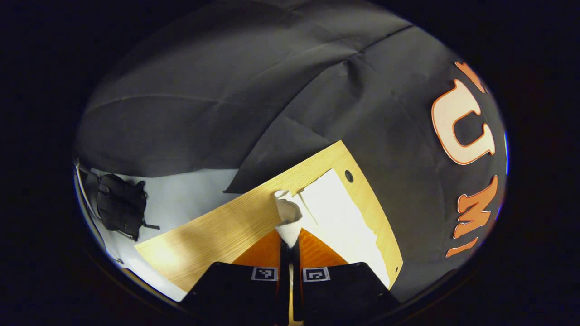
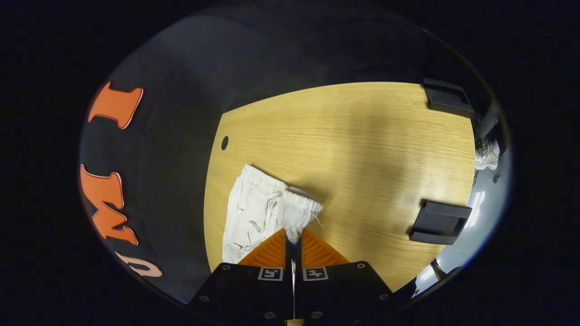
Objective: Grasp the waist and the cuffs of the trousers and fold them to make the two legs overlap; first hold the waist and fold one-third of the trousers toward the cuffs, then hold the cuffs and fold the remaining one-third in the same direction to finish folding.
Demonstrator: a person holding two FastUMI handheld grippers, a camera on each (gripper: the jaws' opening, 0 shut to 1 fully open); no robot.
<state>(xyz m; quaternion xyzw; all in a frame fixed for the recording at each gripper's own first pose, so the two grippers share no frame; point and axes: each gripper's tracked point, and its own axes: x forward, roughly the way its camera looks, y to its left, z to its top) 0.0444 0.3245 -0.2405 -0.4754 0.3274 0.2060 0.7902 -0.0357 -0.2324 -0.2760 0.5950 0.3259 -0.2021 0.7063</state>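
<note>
White trousers (image 1: pixel 337 213) lie along the right side of the wooden table (image 1: pixel 217 231) in the left gripper view. My left gripper (image 1: pixel 290 242) is shut on a lifted corner of the trousers, the cloth bunched above its tips. In the right gripper view the trousers (image 2: pixel 251 213) lie near the table's left edge, with the elastic waist (image 2: pixel 299 206) and a drawstring showing. My right gripper (image 2: pixel 293 240) is shut on the waist, which is raised off the wooden table (image 2: pixel 362 149).
Black cloth wall rises behind the table in both views. Two black holders (image 2: pixel 439 222) sit at the table's right edge in the right gripper view. A black bag (image 1: pixel 120 206) lies on the pale floor. A small round hole (image 2: pixel 224 143) marks the table near the trousers.
</note>
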